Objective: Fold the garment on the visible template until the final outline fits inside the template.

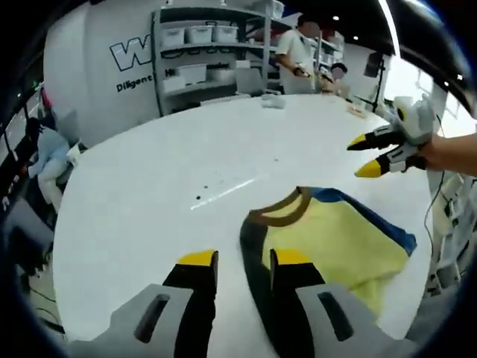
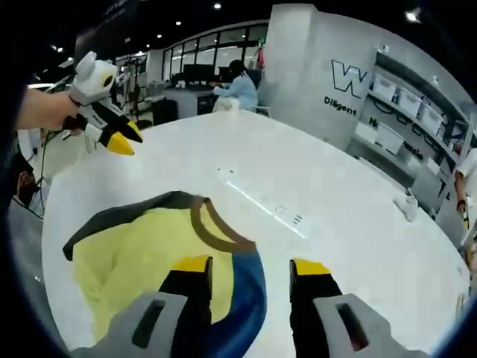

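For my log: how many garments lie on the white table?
1: a yellow garment with a brown collar, lying on the table just ahead of both tools. Others may be outside the views.

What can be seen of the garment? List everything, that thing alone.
The garment is a soft yellow knit-looking top with a brown neckband, a dark sleeve on one side and a blue sleeve on the other. It lies rumpled and partly folded on the white table, near its edge, neck opening toward the table's middle. The left gripper and right gripper hang over it, both open; contact cannot be judged.
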